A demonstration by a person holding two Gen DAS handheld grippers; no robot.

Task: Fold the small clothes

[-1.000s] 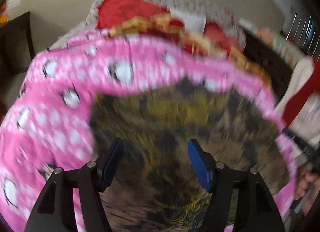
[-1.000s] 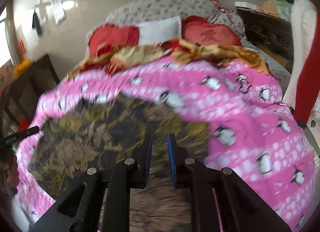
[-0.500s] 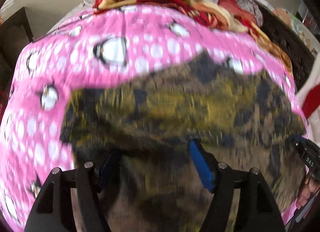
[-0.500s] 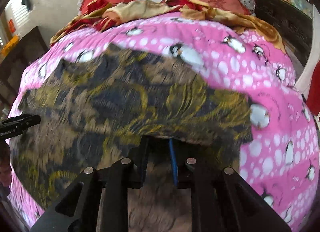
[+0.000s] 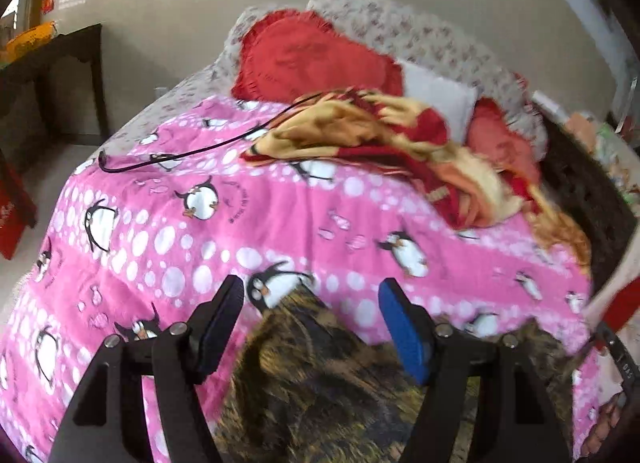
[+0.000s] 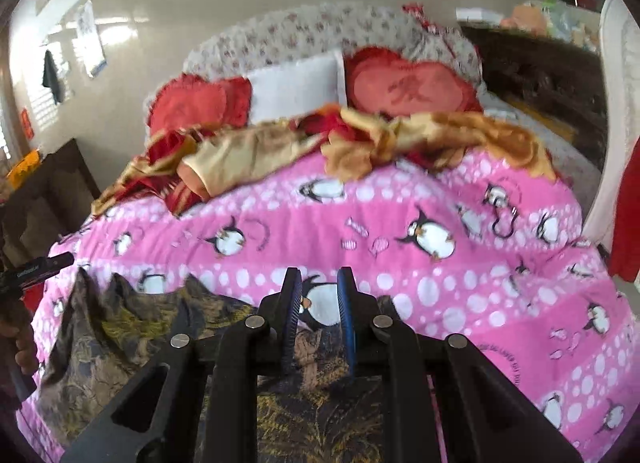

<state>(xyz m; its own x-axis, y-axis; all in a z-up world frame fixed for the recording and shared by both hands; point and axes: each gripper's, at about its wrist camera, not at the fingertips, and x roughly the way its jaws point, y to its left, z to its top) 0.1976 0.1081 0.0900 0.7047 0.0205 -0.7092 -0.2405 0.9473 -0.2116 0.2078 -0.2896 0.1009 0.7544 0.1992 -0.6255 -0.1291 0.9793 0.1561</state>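
the dark patterned garment (image 5: 320, 391) is lying at the bottom centre of the left wrist view, spread on the pink penguin quilt (image 5: 280, 215) of the bed. in the right wrist view the same garment (image 6: 120, 347) is filling the lower left and bottom centre, its far edge rumpled into peaks. the left tongs (image 5: 310, 327) are being held wide open above it, nothing between the pads. the right tongs (image 6: 318, 315) are being held with a narrow gap, no cloth seen between the pads, so nothing is being gripped. judged step: the garment is being laid out and a fold is being set up. next move is judged to call for the rumpled far edge to be pinched by both tongs and brought toward the bottom of the frame, kept flat. a red and gold blanket (image 6: 360, 143) is lying in the upper centre, well apart.
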